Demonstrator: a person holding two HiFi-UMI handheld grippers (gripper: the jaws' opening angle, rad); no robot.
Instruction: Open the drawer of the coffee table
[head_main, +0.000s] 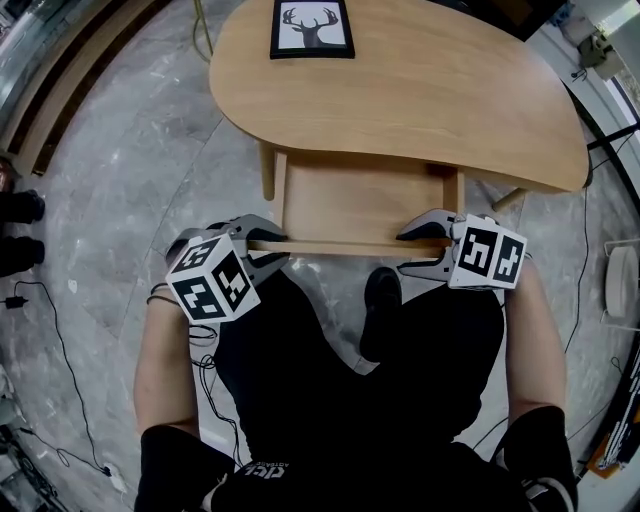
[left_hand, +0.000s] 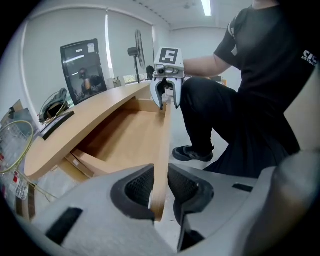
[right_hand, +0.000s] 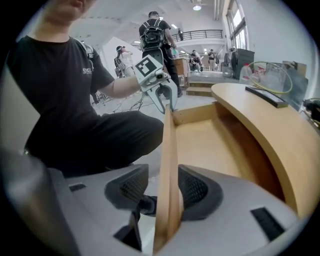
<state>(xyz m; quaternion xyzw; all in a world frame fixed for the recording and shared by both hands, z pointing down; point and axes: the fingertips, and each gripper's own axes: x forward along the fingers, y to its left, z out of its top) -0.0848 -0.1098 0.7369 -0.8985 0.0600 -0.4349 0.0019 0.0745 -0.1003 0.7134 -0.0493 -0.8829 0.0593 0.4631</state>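
Drawer (head_main: 360, 200): pinching its front with left gripper (head_main: 272, 243), straddling it with right gripper (head_main: 408, 252), jaws spread; shoe (head_main: 381, 300) just beside, picture (head_main: 312, 27) on table (head_main: 450, 110).

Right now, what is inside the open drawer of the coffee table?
The drawer shows only its bare wooden bottom, with nothing on it. Its rear lies under the tabletop, hidden.

Light wooden drawer (head_main: 360, 205) stands pulled out, level, at six o'clock from under the rounded coffee table (head_main: 420, 100).
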